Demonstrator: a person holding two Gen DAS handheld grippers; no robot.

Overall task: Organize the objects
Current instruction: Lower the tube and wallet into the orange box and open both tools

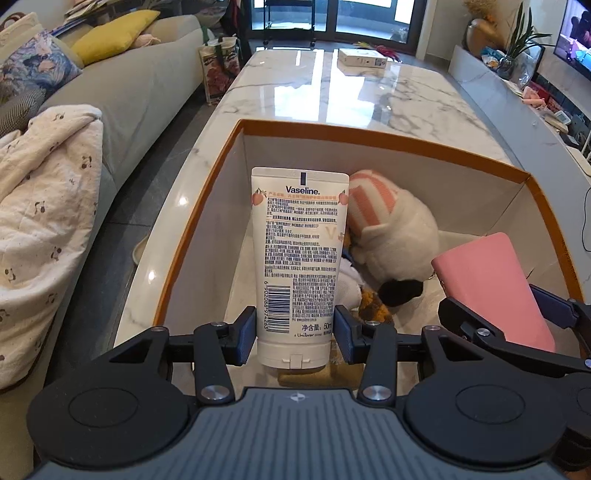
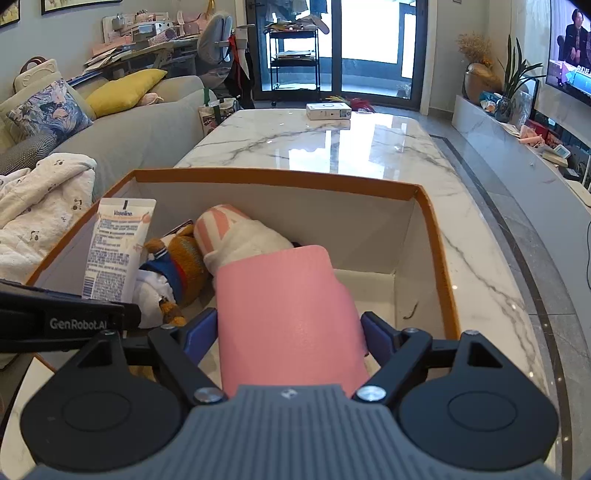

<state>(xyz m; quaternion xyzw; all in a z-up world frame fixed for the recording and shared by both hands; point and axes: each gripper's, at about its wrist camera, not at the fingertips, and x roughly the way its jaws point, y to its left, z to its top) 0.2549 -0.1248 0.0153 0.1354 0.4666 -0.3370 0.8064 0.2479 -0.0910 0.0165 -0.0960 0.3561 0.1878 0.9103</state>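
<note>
**Mia:** What is the left gripper [image 1: 295, 334] doing?

**Ben:** It is squeezing a white Vaseline tube [image 1: 298, 258] near its cap. The tube is standing straight up, cap at the bottom, over the near left part of the box [image 1: 369, 133].

**Mia:** And the right gripper [image 2: 290, 334]?

**Ben:** It is holding a pink case [image 2: 286, 310] tight between its blue pads [image 2: 201, 334]. The case is sticking out over the box, on the right side – tilted up a bit.

**Mia:** What is lying in the box?

**Ben:** A white plush toy [image 2: 247, 236] with a pink striped hat, and a little brown bear [image 2: 181, 258] in blue clothes just beside it. They are lying on the box floor, between the tube and the case.

**Mia:** What is the box like?

**Ben:** It is open on top, white inside, with an orange rim. It is sitting at the near end of a long marble table [image 2: 332, 147], white with gray lines and very shiny – the window light is shining on it.

**Mia:** Anything else on the table?

**Ben:** A small white carton [image 2: 328, 110] is sitting at the far end, well apart from the box.

**Mia:** And the room?

**Ben:** A gray sofa [image 1: 140, 88] is running along the left with a yellow pillow [image 1: 114, 35] and a white blanket [image 1: 48, 221]. A TV [image 2: 570, 51] is glowing on the right, with a plant [image 2: 517, 77] near it. Glass doors [image 2: 340, 48] are standing at the back.
</note>
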